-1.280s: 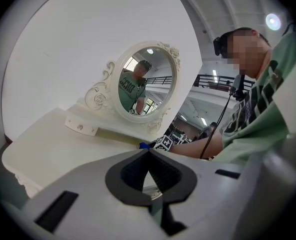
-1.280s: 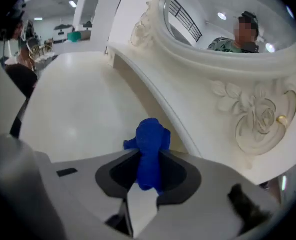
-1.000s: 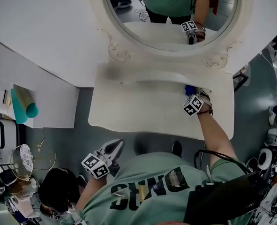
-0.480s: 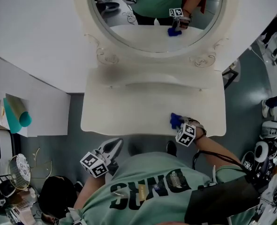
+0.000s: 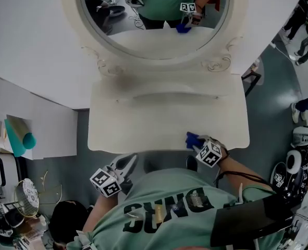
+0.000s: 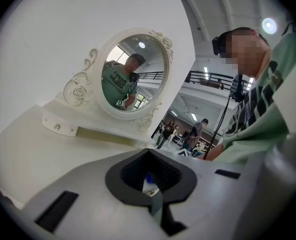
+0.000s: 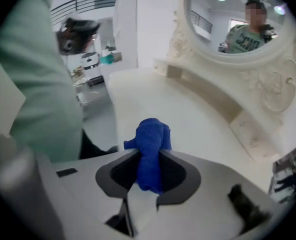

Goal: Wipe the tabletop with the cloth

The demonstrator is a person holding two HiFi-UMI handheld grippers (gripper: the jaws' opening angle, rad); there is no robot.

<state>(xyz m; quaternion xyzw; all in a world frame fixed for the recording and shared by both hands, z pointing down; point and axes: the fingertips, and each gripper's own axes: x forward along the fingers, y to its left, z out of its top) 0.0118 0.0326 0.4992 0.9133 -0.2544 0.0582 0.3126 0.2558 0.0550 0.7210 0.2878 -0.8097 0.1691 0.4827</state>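
The left gripper (image 5: 126,164) hangs at about seven o'clock in the head view, off the front edge of the tabletop (image 5: 143,121), its fingers seemingly together on nothing. At four o'clock, near the front right corner, the right gripper (image 5: 197,144) has its fingers clamped on the bunched blue cloth (image 5: 191,138), low over the tabletop.
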